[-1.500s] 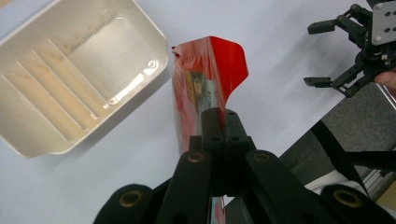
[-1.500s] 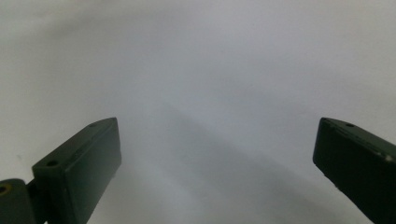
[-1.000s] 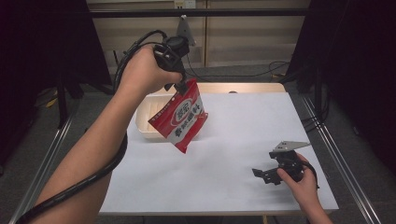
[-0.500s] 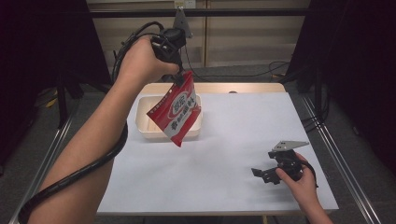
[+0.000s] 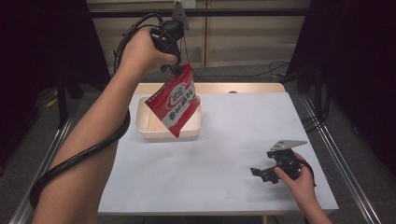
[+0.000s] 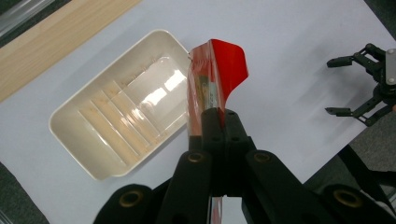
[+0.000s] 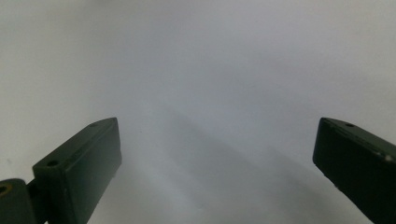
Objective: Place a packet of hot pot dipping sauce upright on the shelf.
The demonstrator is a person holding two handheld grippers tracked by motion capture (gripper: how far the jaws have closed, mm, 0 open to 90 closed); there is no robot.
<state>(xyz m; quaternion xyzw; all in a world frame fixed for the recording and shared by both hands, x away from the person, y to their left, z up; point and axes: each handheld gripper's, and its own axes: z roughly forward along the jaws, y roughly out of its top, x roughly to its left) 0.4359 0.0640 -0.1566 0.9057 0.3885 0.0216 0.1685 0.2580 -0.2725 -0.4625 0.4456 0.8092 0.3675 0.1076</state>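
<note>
Two grippers, one packet, one tray, one table — entries largest to smallest.

1. Table [image 5: 243,154]: white top, wood strip along far edge. Bare apart from tray at far left and right gripper resting near right.

2. Tray [image 5: 144,127]: cream, rectangular, shallow, far-left part of table. In left gripper view, tray [image 6: 93,135] shows ribbed floor w/ glare; looks empty, nothing lying in it. Faint brownish marks along ribs, can't tell what.

3. Packet [image 5: 175,100]: red w/ white label and print, hangs tilted in the air above tray, lower corner pointing down toward near rim. Not touching tray as far as high view shows. In left gripper view, packet [image 6: 219,70] is seen edge-on, over tray's right end and the white top beside it.

4. Left gripper [image 5: 175,70]: raised high at far left, jaws clamped tight on packet's top edge, no gap between them; packet dangles below. Same in its own view, left gripper [image 6: 219,126], jaws pressed together over the seal.

5. Right gripper [image 5: 268,171]: near right, low on table, well apart from tray. Jaws spread wide, nothing between them; own view shows bare white top between the two jaws.

Progress (judgement): pick-up done, packet carried over tray. Left to do: lower, let go so packet lies in tray. Approx. over halfway. Right gripper idle, no part needed yet.
</note>
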